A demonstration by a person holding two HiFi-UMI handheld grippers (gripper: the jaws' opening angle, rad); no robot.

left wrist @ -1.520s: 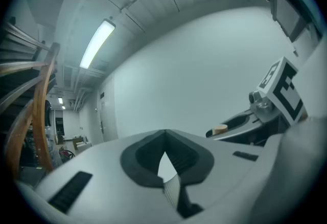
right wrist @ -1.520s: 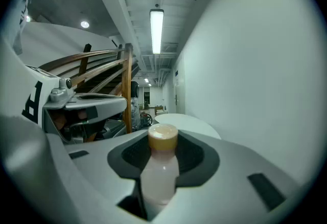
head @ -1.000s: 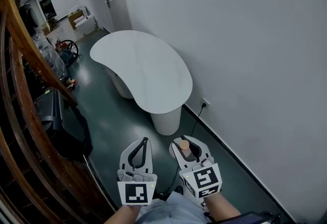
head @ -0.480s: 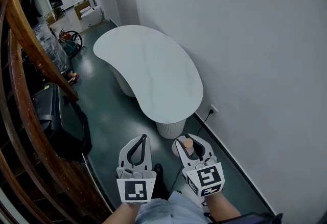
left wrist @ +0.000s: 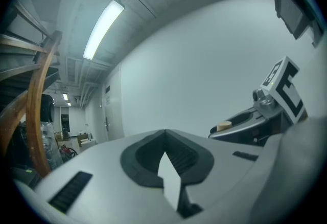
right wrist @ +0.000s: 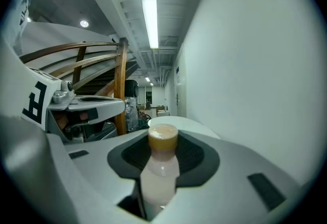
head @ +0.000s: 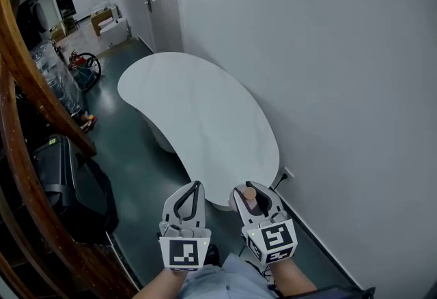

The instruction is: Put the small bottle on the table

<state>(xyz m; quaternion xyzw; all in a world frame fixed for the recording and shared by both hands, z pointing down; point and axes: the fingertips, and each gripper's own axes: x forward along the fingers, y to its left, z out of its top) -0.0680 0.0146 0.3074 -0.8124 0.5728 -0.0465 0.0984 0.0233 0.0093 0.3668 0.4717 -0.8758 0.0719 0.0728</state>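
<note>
A small bottle (right wrist: 159,166) of pale milky liquid with a tan cap stands upright between the jaws of my right gripper (right wrist: 162,130), which is shut on it. In the head view the bottle's cap (head: 250,193) pokes up from the right gripper (head: 253,199), low in the frame, just short of the near end of the white kidney-shaped table (head: 198,113). My left gripper (head: 193,188) hovers beside it at the same height, shut with nothing held. In the left gripper view its jaws (left wrist: 164,135) meet at the tips.
A white wall (head: 328,86) runs along the table's right side, with a socket and cable (head: 288,173) low on it. A wooden stair railing (head: 27,86) and a black object (head: 75,175) stand at left. Boxes and a red item (head: 82,62) lie far back by a door.
The table has come closer, and its near end now reaches almost to the gripper tips. Both grippers keep the same pose, the bottle still in the right one.
</note>
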